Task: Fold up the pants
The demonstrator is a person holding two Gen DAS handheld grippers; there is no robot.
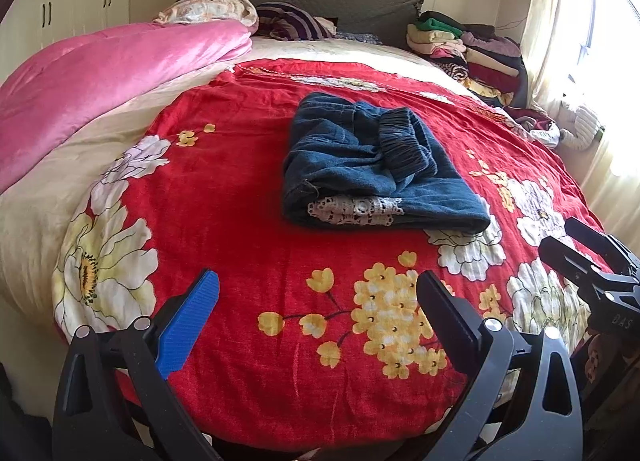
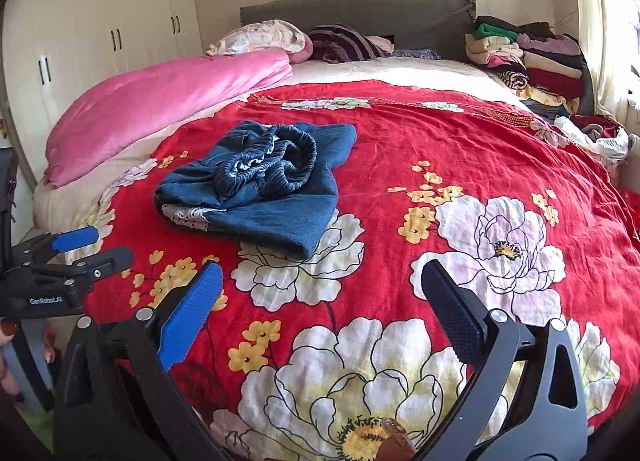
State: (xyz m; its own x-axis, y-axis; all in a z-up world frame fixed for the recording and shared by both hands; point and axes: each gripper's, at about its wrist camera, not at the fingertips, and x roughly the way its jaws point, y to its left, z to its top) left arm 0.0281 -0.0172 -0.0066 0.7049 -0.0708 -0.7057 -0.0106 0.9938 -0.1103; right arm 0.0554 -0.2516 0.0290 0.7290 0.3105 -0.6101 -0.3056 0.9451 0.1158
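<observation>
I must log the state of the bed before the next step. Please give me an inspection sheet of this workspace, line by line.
Surface: red floral blanket spread over the bed, lightly wrinkled.
Job's things: blue denim pants folded into a compact bundle near the middle, elastic waistband on top, white lace showing at one edge.
Clutter: pink quilt along one side; stack of folded clothes by the headboard; loose garments near the window edge.
Grippers: left tongs open, empty, short of the pants; right tongs open, empty, apart from the pants.
Cables: nothing seen.
Surroundings: cream wardrobe, grey headboard, bright curtained window.
</observation>
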